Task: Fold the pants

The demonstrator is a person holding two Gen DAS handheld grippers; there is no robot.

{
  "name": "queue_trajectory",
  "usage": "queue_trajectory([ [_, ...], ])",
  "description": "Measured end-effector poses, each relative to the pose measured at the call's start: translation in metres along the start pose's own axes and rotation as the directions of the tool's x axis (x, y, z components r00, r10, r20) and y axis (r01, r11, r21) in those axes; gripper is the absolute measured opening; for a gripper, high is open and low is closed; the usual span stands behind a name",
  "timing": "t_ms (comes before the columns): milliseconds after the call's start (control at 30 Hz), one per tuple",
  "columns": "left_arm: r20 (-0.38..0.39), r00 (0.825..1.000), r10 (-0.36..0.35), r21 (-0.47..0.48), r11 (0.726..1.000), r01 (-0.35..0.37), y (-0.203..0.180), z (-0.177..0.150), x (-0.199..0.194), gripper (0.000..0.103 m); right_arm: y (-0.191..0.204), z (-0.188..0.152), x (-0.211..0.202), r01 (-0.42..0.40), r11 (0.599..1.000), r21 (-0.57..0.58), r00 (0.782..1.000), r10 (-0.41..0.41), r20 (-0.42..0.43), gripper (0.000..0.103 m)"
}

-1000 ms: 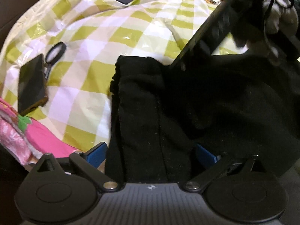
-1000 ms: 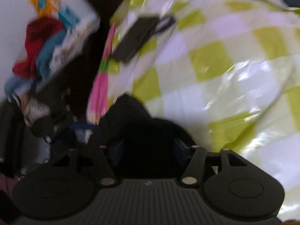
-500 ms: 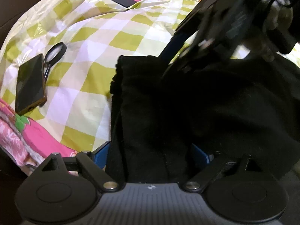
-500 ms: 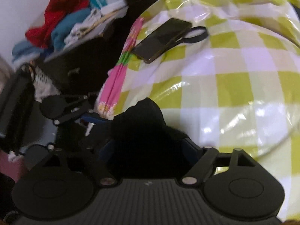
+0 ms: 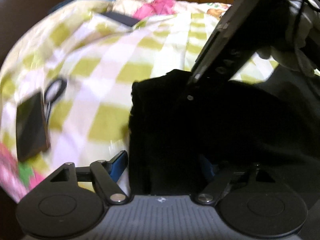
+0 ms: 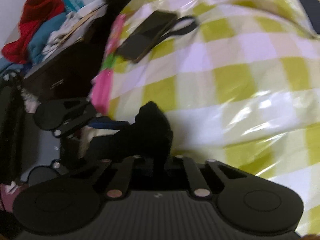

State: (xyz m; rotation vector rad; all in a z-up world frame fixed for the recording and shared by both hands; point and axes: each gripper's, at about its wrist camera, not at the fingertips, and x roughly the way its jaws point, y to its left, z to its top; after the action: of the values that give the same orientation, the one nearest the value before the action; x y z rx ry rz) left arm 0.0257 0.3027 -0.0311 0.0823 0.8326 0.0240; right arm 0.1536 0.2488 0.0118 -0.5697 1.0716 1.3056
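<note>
Black pants lie bunched on a green-and-white checked bedsheet. My left gripper straddles their near edge, and its jaws are closing. The blue left finger still stands a little clear of the cloth; the right one is half buried in it. In the right wrist view my right gripper is shut on a peak of the pants, which hides its fingertips. The left gripper shows beside that peak. The right gripper's body comes down onto the far part of the pants.
A dark phone and a black loop-shaped item lie on the sheet to the left of the pants. Pink bedding shows at the bed's edge. A pile of red and blue clothes sits off the bed.
The right gripper's jaws have closed onto the bunch of black cloth and lifted it slightly. The left gripper's fingers have drawn a little closer together around the pants' edge.
</note>
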Motion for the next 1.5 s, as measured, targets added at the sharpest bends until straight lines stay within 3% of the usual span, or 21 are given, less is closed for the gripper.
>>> queue_trajectory([
  [267,0.058,0.998,0.029,0.116,0.993,-0.035,0.005,0.053,0.035,0.087,-0.062,0.030,0.005,0.174,0.978,0.111,0.982,-0.181,0.050,0.007],
  [333,0.050,0.998,0.034,0.087,0.995,-0.038,0.012,0.063,0.044,0.087,-0.086,0.037,0.008,0.222,0.955,0.197,0.967,-0.241,0.080,0.008],
  [400,0.060,0.997,0.039,0.053,0.998,-0.042,0.019,0.067,0.042,0.087,-0.097,0.037,0.005,0.220,0.931,0.292,0.957,-0.265,0.122,0.014],
  [467,0.059,0.998,0.031,0.043,0.999,-0.034,0.022,0.063,0.037,0.087,-0.088,0.033,-0.003,0.218,0.931,0.294,0.952,-0.269,0.146,0.018],
  [567,0.047,0.998,0.052,0.062,0.997,-0.055,0.016,0.046,0.019,0.087,-0.062,0.010,-0.041,0.212,0.931,0.298,0.918,-0.294,0.265,0.023],
  [633,0.047,0.997,0.062,0.063,0.996,-0.065,0.011,0.035,0.005,0.087,-0.041,-0.018,-0.072,0.214,0.929,0.302,0.887,-0.314,0.339,0.032],
  [700,0.057,0.997,0.058,0.067,0.996,-0.062,0.003,0.027,-0.006,0.087,-0.022,-0.056,-0.099,0.233,0.917,0.322,0.854,-0.352,0.384,0.032],
  [800,0.051,0.995,0.085,0.108,0.990,-0.090,-0.003,0.028,-0.004,0.088,-0.013,-0.093,-0.110,0.350,0.863,0.364,0.818,-0.471,0.330,0.050],
  [900,0.005,0.988,0.153,0.159,0.976,-0.152,-0.005,0.038,0.017,0.089,-0.030,-0.093,-0.108,0.415,0.824,0.386,0.790,-0.537,0.296,0.051],
  [967,-0.018,0.984,0.177,0.156,0.973,-0.172,0.000,0.045,0.023,0.093,-0.031,-0.097,-0.112,0.375,0.831,0.411,0.804,-0.512,0.302,0.051],
  [1033,-0.010,0.985,0.173,0.122,0.978,-0.170,0.003,0.047,0.012,0.092,-0.024,-0.112,-0.114,0.250,0.867,0.431,0.851,-0.409,0.328,0.049],
  [1100,0.013,0.984,0.178,0.120,0.977,-0.178,0.002,0.047,0.001,0.092,-0.011,-0.140,-0.108,0.192,0.874,0.446,0.869,-0.363,0.338,0.049],
  [1200,0.020,0.986,0.168,0.105,0.980,-0.169,-0.008,0.044,-0.010,0.092,-0.005,-0.182,-0.077,0.157,0.817,0.555,0.909,-0.339,0.241,0.049],
  [1233,0.014,0.987,0.158,0.102,0.982,-0.158,-0.014,0.043,-0.013,0.092,-0.005,-0.194,-0.070,0.155,0.802,0.577,0.914,-0.339,0.225,0.049],
  [1333,0.006,0.989,0.148,0.132,0.980,-0.148,-0.038,0.042,-0.017,0.092,0.001,-0.215,-0.087,0.145,0.751,0.644,0.885,-0.389,0.255,0.044],
  [1433,0.010,0.995,0.103,0.131,0.986,-0.103,-0.060,0.046,-0.026,0.092,0.015,-0.243,-0.129,0.102,0.710,0.697,0.825,-0.452,0.340,0.048],
  [1500,0.010,0.999,0.037,0.130,0.991,-0.038,-0.081,0.050,-0.031,0.092,0.020,-0.278,-0.153,0.105,0.645,0.757,0.787,-0.519,0.333,0.050],
])
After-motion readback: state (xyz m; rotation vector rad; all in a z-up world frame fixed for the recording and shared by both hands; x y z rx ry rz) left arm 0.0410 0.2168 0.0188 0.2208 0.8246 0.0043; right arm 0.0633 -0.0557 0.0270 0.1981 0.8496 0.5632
